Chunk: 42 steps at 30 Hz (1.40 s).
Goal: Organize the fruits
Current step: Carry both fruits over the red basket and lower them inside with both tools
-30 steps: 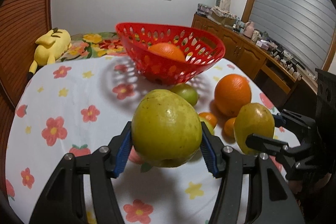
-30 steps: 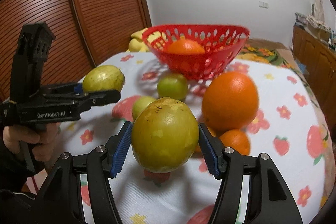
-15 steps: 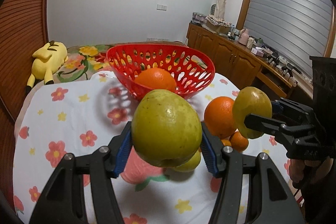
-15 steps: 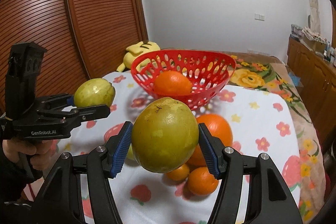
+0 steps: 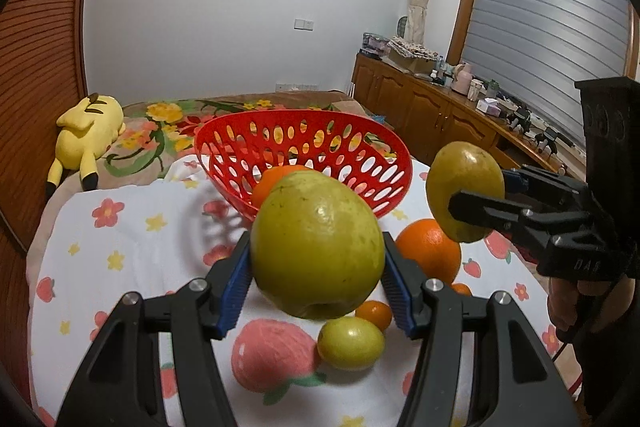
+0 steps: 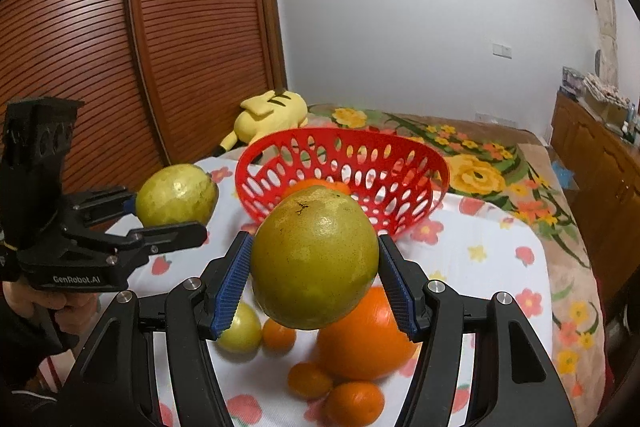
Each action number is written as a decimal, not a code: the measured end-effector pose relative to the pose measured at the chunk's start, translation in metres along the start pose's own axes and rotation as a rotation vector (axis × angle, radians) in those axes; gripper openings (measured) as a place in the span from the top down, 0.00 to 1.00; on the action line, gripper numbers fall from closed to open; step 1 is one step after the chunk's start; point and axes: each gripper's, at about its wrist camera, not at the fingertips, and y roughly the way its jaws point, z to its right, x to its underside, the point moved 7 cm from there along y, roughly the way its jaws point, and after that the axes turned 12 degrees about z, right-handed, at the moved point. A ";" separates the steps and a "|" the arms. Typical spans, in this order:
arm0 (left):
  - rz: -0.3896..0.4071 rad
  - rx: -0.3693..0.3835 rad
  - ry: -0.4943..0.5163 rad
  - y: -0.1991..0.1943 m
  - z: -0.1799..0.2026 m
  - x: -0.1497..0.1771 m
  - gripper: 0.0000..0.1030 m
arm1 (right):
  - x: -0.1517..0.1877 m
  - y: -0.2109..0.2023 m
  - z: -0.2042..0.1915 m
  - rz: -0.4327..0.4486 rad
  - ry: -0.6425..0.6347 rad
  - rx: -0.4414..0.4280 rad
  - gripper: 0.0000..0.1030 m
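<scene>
My left gripper (image 5: 316,259) is shut on a large yellow-green pear (image 5: 318,239), held in the air in front of the red basket (image 5: 360,167). My right gripper (image 6: 314,267) is shut on a second yellow-green pear (image 6: 314,255), level with the first, and each wrist view shows the other gripper beside it. One orange (image 5: 272,183) lies inside the basket. On the flowered tablecloth (image 5: 132,243) below the grippers rest a big orange (image 6: 368,339), several small mandarins (image 6: 310,379) and a small green fruit (image 5: 351,343).
A yellow plush toy (image 5: 86,131) lies on a floral blanket (image 6: 480,171) behind the table. A slatted wooden door (image 6: 100,47) stands to the left. A wooden sideboard (image 5: 432,115) crowded with small items lines the right wall.
Both grippers have risen with their pears. The fruit on the table has dropped lower in both views, and the basket now shows more from above.
</scene>
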 end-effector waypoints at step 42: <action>-0.055 -0.009 0.010 0.097 -0.025 -0.029 0.43 | -0.001 0.118 0.054 -0.181 -0.120 -0.006 0.38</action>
